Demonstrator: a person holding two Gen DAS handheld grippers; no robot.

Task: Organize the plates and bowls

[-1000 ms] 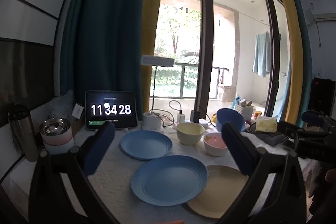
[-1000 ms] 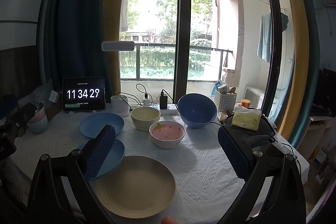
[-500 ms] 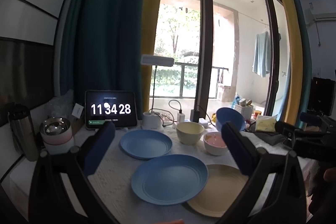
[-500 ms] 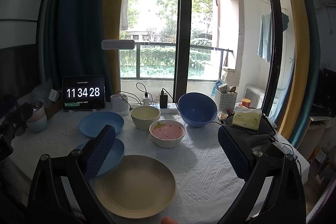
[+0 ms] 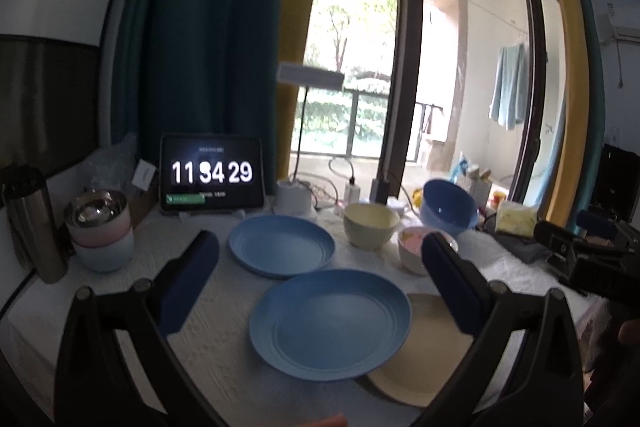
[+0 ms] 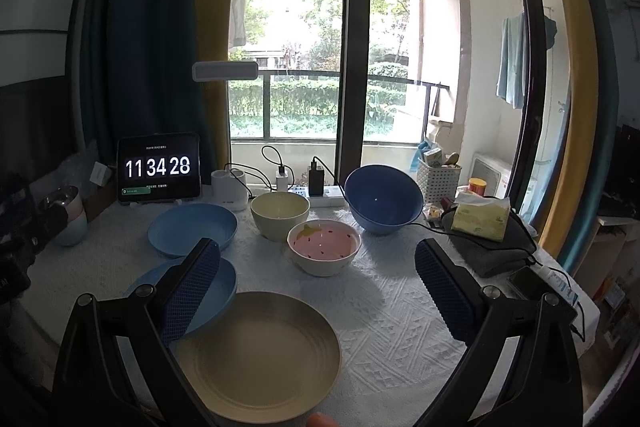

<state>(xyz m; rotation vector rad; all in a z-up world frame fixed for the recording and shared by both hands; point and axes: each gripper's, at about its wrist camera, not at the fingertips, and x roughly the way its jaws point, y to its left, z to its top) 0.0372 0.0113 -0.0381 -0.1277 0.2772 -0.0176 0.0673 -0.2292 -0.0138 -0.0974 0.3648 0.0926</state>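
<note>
Tall balcony windows with teal and yellow curtains stand behind a bench point(image 6: 380, 307) covered with a white textured cloth. At its back edge are a tablet clock point(image 6: 159, 167), a white lamp base point(image 6: 229, 189), chargers on a power strip point(image 6: 320, 191) and a tissue pack point(image 6: 482, 217); stacked cups point(image 5: 100, 231) and a steel flask point(image 5: 32, 223) stand at the left.

Both grippers hover above the near edge, pointing across the bench toward the window. The left hand-held gripper point(image 5: 320, 279) is released, jaws wide and holding nothing; the large blue plate point(image 5: 330, 323) lies just below and between its fingers, overlapping the beige plate point(image 5: 432, 355) to its right. A second blue plate point(image 5: 281, 245) lies farther back.

The right hand-held gripper point(image 6: 316, 287) is likewise released and empty. The beige plate point(image 6: 256, 355) lies beneath it, toward its left finger, touching the large blue plate point(image 6: 212, 291). Ahead stand the pink watermelon bowl point(image 6: 324, 247), the pale yellow bowl point(image 6: 280, 217) and the dark blue bowl point(image 6: 384, 199), tilted against things behind it.
</note>
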